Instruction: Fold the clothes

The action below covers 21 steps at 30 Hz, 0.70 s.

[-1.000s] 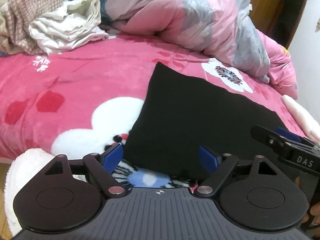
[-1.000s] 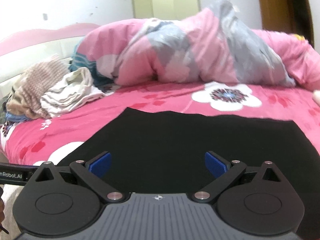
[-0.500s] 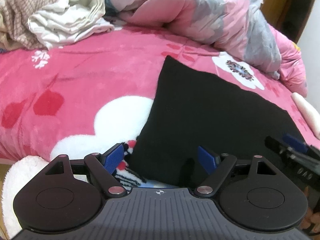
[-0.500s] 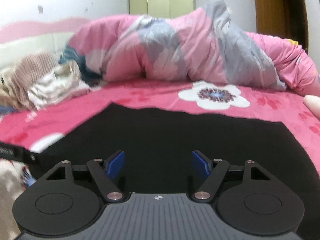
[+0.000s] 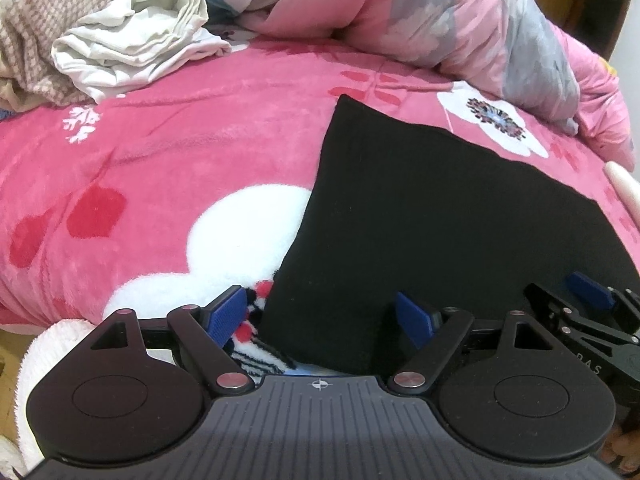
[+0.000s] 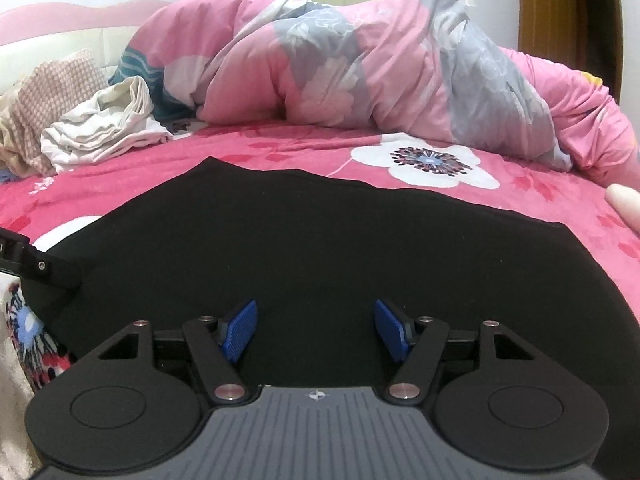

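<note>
Both grippers have dropped closer to the black garment [image 6: 320, 248], which lies flat on the pink blanket [image 5: 160, 152]. Right gripper [image 6: 316, 330] has just been narrowing, jaws apart over the cloth, gripping nothing; left gripper [image 5: 320, 316] gapes astride its near corner, pads clear.

The only lettering that shows is on the right gripper [image 5: 576, 304] at the right edge of the left wrist view: faint pale letters on its black body, tilted, seeming to read "DAS", though the first letter is hard to make out. Nothing else carries readable text.
</note>
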### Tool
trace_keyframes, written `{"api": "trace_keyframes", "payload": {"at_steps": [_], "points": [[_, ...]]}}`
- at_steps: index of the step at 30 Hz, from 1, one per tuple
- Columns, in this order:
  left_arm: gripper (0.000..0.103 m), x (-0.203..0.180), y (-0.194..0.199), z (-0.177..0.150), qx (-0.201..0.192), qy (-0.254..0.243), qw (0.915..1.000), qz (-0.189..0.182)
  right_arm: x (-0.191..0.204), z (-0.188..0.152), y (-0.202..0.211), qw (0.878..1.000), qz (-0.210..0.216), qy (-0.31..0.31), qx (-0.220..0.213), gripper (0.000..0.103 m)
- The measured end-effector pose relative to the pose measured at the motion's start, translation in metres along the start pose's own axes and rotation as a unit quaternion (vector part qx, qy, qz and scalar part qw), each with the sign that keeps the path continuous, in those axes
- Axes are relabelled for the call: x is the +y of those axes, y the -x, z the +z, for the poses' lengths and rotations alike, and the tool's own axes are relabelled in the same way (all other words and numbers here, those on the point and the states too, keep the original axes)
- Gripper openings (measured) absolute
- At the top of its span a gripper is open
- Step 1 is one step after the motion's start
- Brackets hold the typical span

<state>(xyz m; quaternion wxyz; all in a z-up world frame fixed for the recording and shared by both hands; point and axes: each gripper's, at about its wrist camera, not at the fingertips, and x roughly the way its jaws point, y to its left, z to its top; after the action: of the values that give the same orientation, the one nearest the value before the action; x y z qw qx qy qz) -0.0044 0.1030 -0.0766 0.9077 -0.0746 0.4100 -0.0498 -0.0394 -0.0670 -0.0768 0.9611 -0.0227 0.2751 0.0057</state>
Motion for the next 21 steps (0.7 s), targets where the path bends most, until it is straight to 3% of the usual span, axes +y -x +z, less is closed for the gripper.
{"api": "trace_keyframes", "payload": {"at_steps": [21], "points": [[0.087, -0.013, -0.007, 0.001, 0.009, -0.032, 0.999, 0.03, -0.001, -0.001, -0.002, 1.0, 0.003, 0.004, -0.003, 0.07]]}}
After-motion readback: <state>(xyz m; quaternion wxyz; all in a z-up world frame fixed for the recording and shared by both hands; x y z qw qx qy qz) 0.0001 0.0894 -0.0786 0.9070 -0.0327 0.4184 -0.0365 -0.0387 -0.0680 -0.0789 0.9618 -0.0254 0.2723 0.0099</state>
